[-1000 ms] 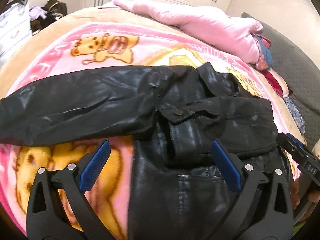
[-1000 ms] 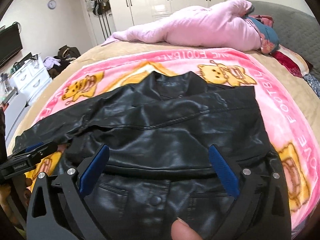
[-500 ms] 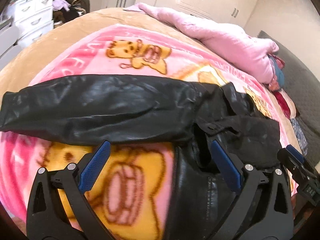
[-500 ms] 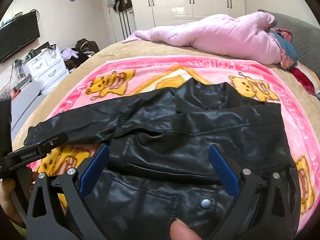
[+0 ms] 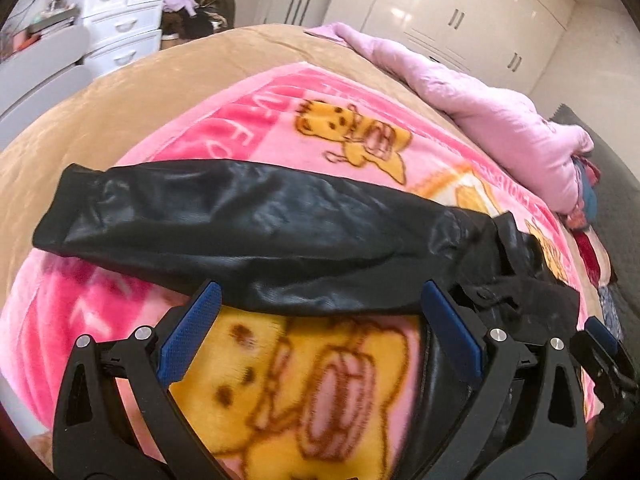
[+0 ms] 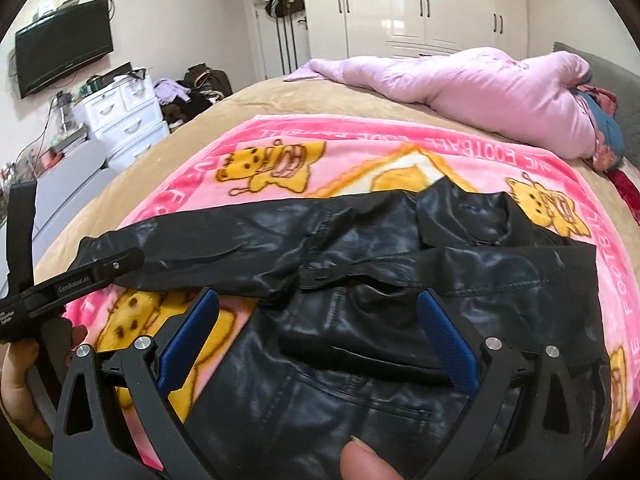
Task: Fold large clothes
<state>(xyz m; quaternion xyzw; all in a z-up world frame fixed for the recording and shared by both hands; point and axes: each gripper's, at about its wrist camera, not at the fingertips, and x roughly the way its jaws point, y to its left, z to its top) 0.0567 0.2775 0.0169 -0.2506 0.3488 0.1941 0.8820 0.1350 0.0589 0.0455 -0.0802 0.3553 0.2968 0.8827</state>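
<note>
A black leather jacket (image 6: pixel 384 320) lies flat on a pink cartoon blanket (image 6: pixel 360 148) on the bed (image 6: pixel 168 160), collar toward the far side, one sleeve (image 5: pixel 248 232) stretched straight out to the left. Left hand-held gripper (image 5: pixel 320 334) and right hand-held gripper (image 6: pixel 318 336) both hover above it, fingers spread apart, holding nothing

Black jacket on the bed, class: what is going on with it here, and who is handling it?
A person holding a gripper in each hand is folding a black leather jacket spread on a pink cartoon blanket. One long sleeve lies stretched out to the left. The left gripper hangs open just before that sleeve; the right gripper hangs open over the jacket's body. Neither grips anything.
</note>
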